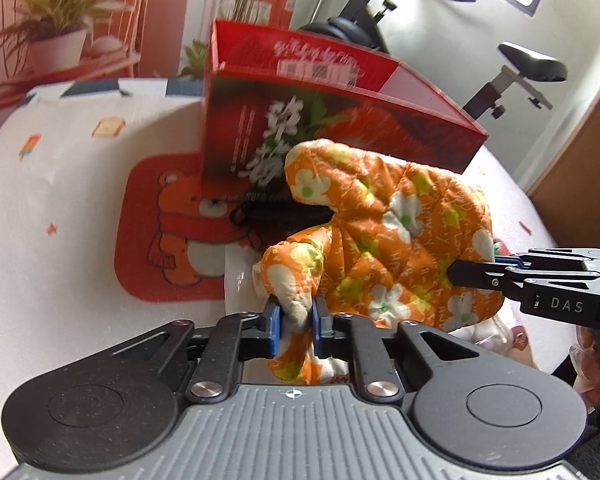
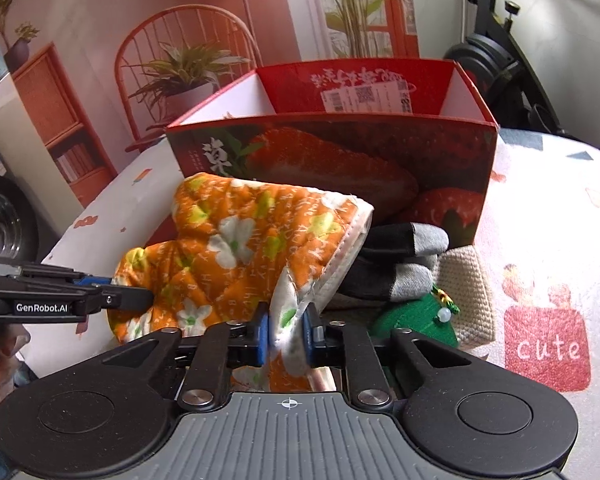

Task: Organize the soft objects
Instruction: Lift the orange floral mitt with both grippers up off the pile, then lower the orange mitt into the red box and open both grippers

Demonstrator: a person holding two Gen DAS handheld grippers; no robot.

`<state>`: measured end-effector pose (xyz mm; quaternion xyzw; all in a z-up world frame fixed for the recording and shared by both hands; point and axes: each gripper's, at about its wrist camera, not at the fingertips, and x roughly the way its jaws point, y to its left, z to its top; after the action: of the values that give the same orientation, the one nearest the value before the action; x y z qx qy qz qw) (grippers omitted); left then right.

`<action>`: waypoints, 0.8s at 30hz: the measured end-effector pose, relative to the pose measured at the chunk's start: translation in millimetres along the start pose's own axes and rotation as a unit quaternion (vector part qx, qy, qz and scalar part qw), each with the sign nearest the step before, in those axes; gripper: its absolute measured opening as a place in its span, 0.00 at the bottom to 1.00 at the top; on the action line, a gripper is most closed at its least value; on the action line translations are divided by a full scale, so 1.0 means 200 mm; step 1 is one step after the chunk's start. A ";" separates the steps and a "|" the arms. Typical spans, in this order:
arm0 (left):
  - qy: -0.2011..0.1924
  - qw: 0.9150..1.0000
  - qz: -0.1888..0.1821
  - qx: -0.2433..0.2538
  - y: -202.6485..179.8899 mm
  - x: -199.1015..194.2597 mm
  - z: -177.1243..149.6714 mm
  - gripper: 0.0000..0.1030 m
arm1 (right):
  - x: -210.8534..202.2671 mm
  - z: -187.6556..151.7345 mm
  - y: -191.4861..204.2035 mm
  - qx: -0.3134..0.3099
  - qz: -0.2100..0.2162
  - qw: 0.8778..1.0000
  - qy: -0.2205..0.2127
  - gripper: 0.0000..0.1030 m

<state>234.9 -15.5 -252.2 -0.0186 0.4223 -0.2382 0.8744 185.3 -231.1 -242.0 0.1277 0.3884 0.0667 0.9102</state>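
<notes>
Left claw (image 1: 296, 326) pinching orange floral oven mitt (image 1: 384, 240), red box (image 1: 320, 120) behind

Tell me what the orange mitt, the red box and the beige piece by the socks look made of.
Mitt: quilted printed cotton, matte, probably padded; stitched diamonds and puffy folds show it.
Box: glossy printed cardboard; thin stiff walls, white inside, a stuck-on label.
Beige piece: knitted or crocheted yarn, judging by its coarse looped texture; which one is unclear.
</notes>
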 end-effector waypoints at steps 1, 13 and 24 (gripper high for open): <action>-0.007 1.000 -0.001 0.001 0.00 -0.02 0.01 0.15 | -0.02 0.01 0.01 -0.003 0.000 1.000 -0.005 0.14; -0.115 0.993 -0.007 0.001 -0.07 -0.28 0.24 0.15 | -0.27 0.28 0.08 -0.041 0.013 0.994 -0.098 0.14; -0.170 0.985 0.015 0.016 -0.16 -0.24 0.55 0.15 | -0.25 0.71 0.01 -0.091 -0.008 0.987 -0.135 0.14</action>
<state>278.7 -41.8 -137.9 -0.0381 0.2638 -0.2256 0.9371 253.1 -266.1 -112.0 0.0492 0.2550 0.0767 0.9626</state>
